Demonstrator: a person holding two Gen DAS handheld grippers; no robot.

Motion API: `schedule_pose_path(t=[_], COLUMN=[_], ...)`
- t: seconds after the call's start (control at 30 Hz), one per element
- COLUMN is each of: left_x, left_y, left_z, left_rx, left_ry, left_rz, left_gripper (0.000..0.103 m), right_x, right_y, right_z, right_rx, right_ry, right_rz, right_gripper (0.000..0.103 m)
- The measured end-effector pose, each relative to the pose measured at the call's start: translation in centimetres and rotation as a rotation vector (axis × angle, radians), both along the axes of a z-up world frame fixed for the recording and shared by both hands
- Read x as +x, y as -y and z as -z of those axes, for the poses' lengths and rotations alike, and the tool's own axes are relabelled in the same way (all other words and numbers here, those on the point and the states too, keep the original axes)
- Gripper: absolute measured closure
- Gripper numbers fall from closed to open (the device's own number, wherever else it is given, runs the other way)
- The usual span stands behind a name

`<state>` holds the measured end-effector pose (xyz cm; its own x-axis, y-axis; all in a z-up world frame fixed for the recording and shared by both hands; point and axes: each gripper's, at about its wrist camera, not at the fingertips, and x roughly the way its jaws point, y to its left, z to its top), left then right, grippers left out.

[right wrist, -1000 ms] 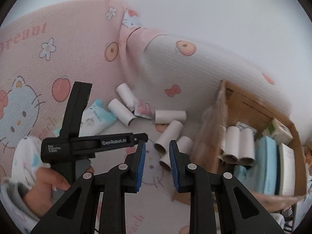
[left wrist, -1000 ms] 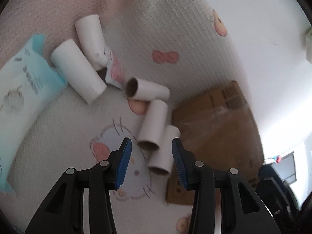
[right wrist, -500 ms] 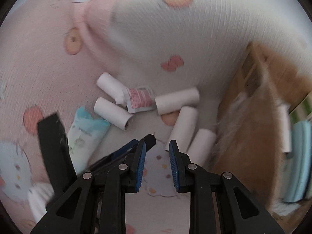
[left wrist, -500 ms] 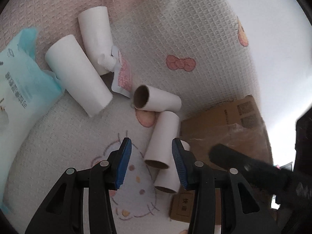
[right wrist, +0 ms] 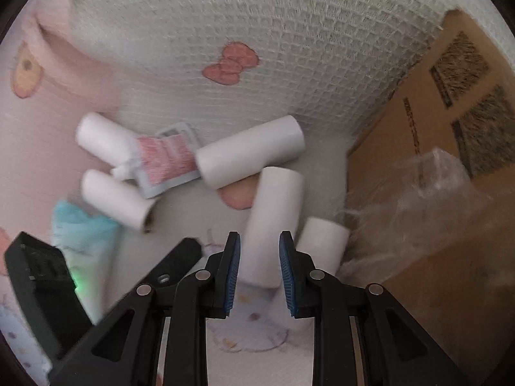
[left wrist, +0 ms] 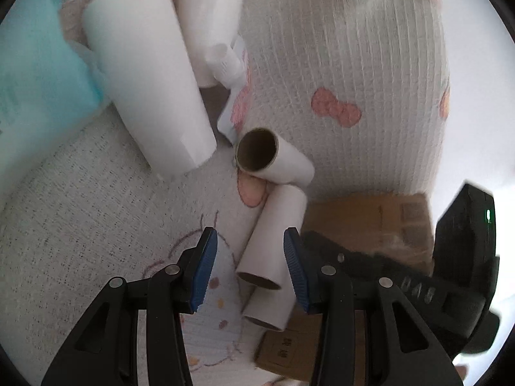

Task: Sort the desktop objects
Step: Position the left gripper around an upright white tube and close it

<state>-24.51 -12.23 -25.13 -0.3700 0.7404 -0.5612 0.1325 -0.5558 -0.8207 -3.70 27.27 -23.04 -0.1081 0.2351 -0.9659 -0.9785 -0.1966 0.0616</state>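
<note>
- The white tube (right wrist: 273, 222) lies on the printed blanket (right wrist: 289, 48), end toward you, probably to take it lengthwise.
- Your right hand-held gripper (right wrist: 259, 270) straddles it, parted about its width, gripping nothing yet.
- Your left hand-held gripper (left wrist: 249, 270) hangs wide open over the same tube (left wrist: 273, 241).
- The cardboard box (right wrist: 450, 160) sits just beside, likely its destination.

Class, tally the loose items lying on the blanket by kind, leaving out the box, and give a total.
White paper tubes: 5
Pink sachet: 1
Blue wipes pack: 1
Total: 7
</note>
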Motion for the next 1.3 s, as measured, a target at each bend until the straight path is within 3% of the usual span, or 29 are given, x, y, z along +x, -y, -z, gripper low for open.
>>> schedule_pose_path(t=[0.1, 0.3, 0.37, 0.47, 0.6, 0.9, 1.13, 1.3], left_x=[0.0, 0.3, 0.2, -0.1, 0.4, 4.9, 8.7, 10.4], left_y=[-2.0, -4.0, -4.0, -3.8, -2.9, -0.6, 1.5, 1.8], left_z=[-0.7, -1.7, -1.6, -1.0, -0.8, -2.7, -4.2, -4.1], left_rx=[-0.083, -0.140, -0.173, -0.149, -0.118, -0.214, -0.320, -0.343], left_ry=[-0.038, -0.094, -0.085, -0.076, -0.092, -0.066, -0.070, -0.062], left_rz=[0.080, 0.172, 0.166, 0.138, 0.133, 0.100, 0.109, 0.103], left_gripper=[0.056, 0.057, 0.057, 0.057, 0.073, 0.073, 0.073, 0.073], right_x=[0.6, 0.9, 1.2, 1.1, 0.9, -0.6, -1.7, -2.3], right_y=[-0.8, -1.3, -1.6, -1.9, -1.7, 1.3, 5.3, 7.7], right_z=[1.2, 2.6, 2.7, 3.2, 3.7, 3.6, 3.6, 3.3], right_rx=[-0.048, -0.071, -0.081, -0.105, -0.101, -0.108, -0.114, -0.103], right_ry=[-0.022, -0.046, -0.065, -0.079, -0.102, -0.139, -0.216, -0.218], right_rz=[0.042, 0.064, 0.090, 0.087, 0.066, -0.072, -0.159, -0.222], right_gripper=[0.082, 0.082, 0.079, 0.072, 0.068, 0.068, 0.068, 0.068])
